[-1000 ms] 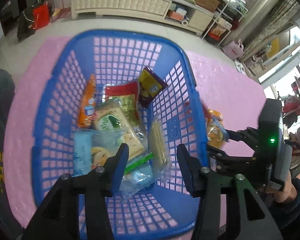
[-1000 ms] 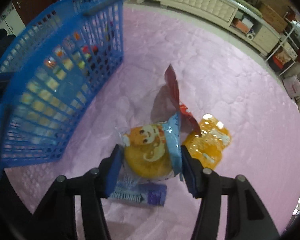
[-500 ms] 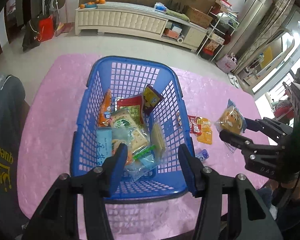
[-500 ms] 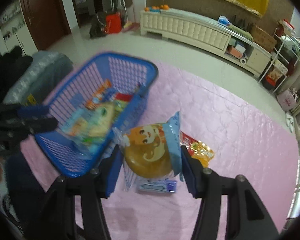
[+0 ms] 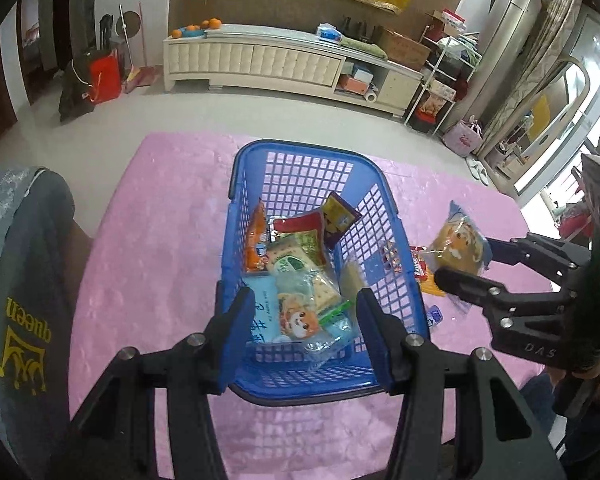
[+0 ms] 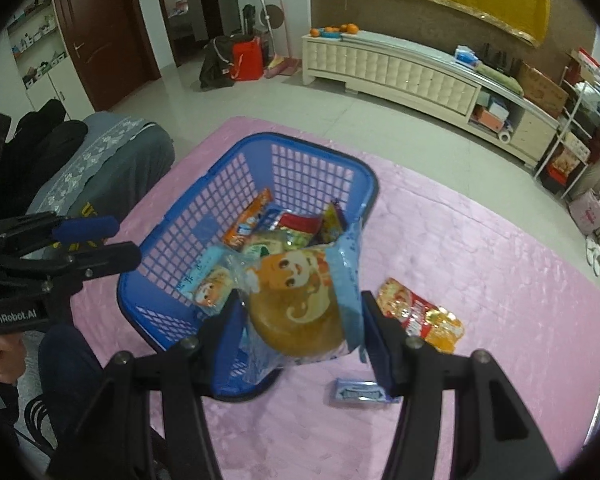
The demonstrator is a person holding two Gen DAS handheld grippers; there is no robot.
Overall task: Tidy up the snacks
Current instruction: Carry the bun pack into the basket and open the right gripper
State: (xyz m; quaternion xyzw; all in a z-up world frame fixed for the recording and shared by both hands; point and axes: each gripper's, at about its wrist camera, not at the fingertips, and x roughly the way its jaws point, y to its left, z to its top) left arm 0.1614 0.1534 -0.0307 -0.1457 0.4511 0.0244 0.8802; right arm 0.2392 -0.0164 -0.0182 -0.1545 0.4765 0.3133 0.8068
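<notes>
Right tongs (image 6: 298,322) clamp a bun packet (image 6: 300,304); only their view shows the left tongs (image 6: 100,242) open, empty.

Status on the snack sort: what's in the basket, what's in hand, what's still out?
Done: several packets already lie in the blue basket. In hand: the right gripper is shut on a bun packet with a cartoon face, held above the cloth, not yet in. The left gripper is open and empty. Left: a red-and-orange packet and a small blue packet on the pink cloth.
</notes>
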